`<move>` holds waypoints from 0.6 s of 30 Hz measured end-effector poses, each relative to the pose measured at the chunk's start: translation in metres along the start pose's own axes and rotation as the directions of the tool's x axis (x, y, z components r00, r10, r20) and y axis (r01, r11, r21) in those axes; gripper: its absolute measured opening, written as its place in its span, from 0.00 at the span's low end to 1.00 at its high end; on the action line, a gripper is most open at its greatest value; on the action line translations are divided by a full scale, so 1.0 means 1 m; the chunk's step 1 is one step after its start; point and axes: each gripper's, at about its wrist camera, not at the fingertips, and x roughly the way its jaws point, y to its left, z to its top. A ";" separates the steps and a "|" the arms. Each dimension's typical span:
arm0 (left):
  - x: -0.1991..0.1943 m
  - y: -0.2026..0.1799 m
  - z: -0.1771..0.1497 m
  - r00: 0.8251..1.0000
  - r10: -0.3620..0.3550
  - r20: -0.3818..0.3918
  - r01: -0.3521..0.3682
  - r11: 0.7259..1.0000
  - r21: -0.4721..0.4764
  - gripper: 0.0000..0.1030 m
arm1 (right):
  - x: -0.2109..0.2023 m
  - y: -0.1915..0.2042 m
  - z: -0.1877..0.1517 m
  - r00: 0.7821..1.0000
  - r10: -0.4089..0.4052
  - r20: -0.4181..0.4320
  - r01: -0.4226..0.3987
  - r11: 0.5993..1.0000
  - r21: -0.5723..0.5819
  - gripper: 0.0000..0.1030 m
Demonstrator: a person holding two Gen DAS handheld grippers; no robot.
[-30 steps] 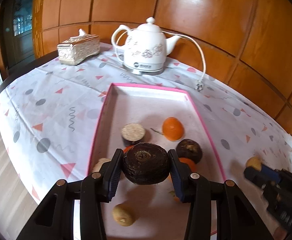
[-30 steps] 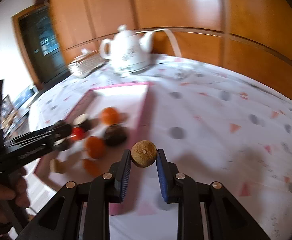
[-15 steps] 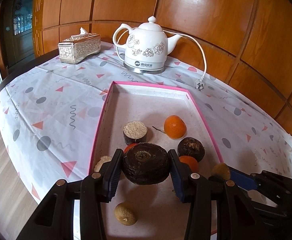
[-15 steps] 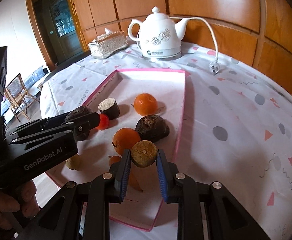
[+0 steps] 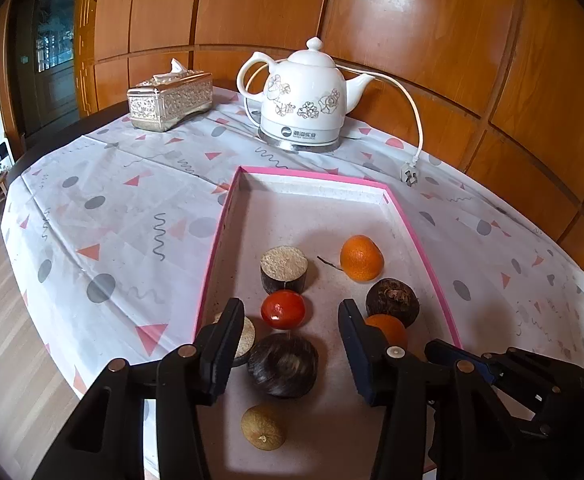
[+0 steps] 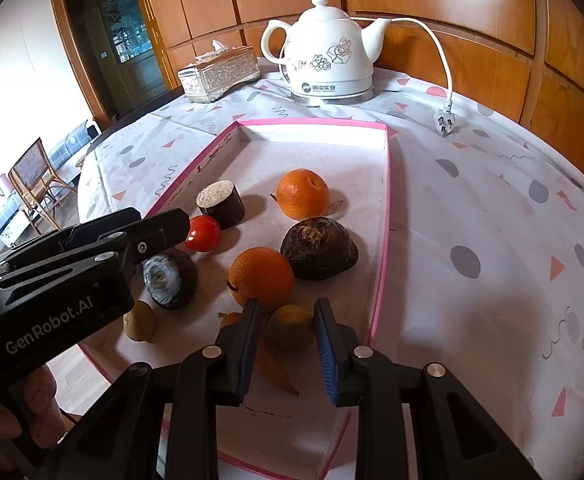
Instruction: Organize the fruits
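We saw the left hand-held gripper (image 5: 292, 350) with its jaws opening; the dark brown round fruit (image 5: 283, 364) lay loose between them on the floor of the pink-rimmed tray (image 5: 424, 248), touching neither pad. The right hand-held gripper (image 6: 287, 340) had a small yellowish round fruit (image 6: 291, 325) between its blue pads (image 6: 326, 354), low over the tray's near end — whether the pads pressed on it we could not tell. Around these lay a red tomato (image 5: 283, 309), two oranges (image 6: 302, 193) (image 6: 261, 277), a cut dark cylinder with a pale top (image 5: 284, 269), a dark lumpy fruit (image 6: 319, 253) and a small tan fruit (image 5: 263, 427), all inside the tray. Beyond it, on the patterned cloth (image 5: 132, 208) of the desk, stood a white kettle (image 5: 302, 100) and a silver tissue box (image 5: 170, 100).
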 end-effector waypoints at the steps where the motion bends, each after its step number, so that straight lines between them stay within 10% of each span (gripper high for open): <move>1: -0.001 0.000 0.000 1.000 0.000 0.002 0.000 1.000 0.000 0.50 | 0.000 0.000 0.000 1.000 -0.001 0.001 0.001 1.000 0.002 0.27; 18: -0.008 0.001 -0.001 1.000 0.027 0.015 -0.027 1.000 -0.005 0.54 | -0.010 0.016 -0.009 0.998 -0.057 0.011 0.058 0.995 -0.081 0.26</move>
